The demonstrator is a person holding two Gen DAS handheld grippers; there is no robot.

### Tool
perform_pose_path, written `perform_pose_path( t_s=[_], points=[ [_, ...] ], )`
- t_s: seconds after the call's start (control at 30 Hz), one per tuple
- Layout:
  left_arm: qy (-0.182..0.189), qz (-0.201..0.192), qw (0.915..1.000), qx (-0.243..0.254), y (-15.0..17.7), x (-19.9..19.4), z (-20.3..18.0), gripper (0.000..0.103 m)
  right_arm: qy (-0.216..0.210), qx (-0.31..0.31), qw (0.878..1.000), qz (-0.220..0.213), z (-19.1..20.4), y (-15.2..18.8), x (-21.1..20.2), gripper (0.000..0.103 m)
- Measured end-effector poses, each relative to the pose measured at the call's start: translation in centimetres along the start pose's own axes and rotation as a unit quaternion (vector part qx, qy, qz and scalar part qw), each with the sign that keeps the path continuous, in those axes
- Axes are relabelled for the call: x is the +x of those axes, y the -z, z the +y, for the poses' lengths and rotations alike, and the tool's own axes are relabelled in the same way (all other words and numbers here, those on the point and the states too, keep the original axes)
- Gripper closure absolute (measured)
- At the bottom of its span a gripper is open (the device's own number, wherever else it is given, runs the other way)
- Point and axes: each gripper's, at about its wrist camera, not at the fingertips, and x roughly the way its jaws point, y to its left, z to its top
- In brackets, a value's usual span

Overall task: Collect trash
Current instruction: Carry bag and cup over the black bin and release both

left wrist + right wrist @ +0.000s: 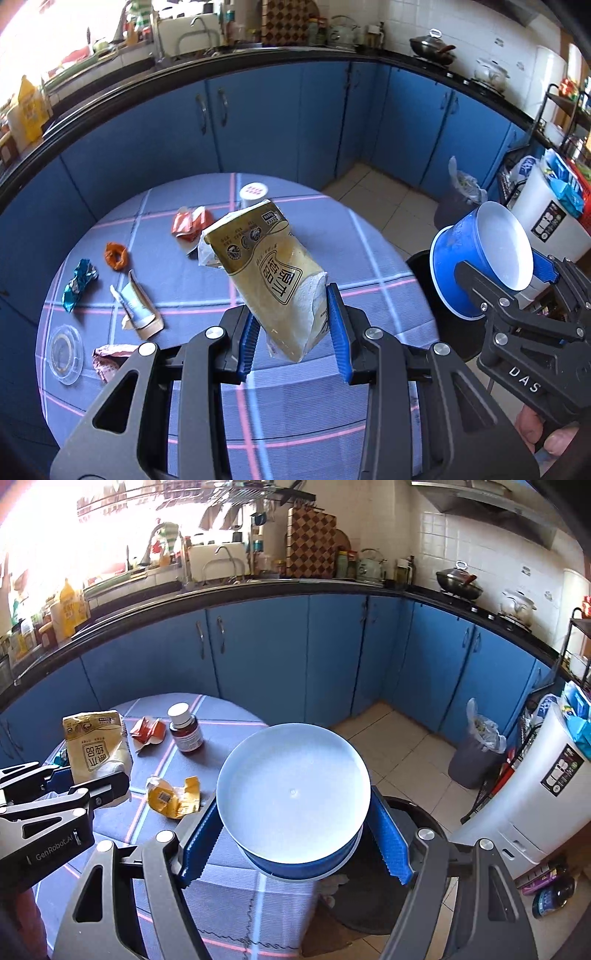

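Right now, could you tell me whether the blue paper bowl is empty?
Empty: the blue paper bowl, tilted in the right gripper, shows only its bare white inside.

Glossy plastic tissue pack, smooth paper bowl, matt woven checked tablecloth

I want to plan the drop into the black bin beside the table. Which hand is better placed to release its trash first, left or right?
Probably the right. The right gripper holds the blue paper bowl almost over the black bin, while the left gripper holds the yellow tissue pack above the table.
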Motion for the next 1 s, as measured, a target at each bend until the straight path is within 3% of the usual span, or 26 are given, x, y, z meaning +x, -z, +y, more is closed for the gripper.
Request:
perform_pose_path(
  t_s=[0.57,1.0],
  points=[
    [0.023,-0.011,0.998,0.057,-2.6,1.5,-7.2,0.067,0.087,0.034,0.995,-0.03,-7.0,0.0,0.0,0.029],
    [0.027,-0.01,0.996,0.084,-4.2,3.6,-10.9,0.067,0.094,0.074,0.992,-0.028,-10.5,0.4,1.5,0.027]
  ],
)
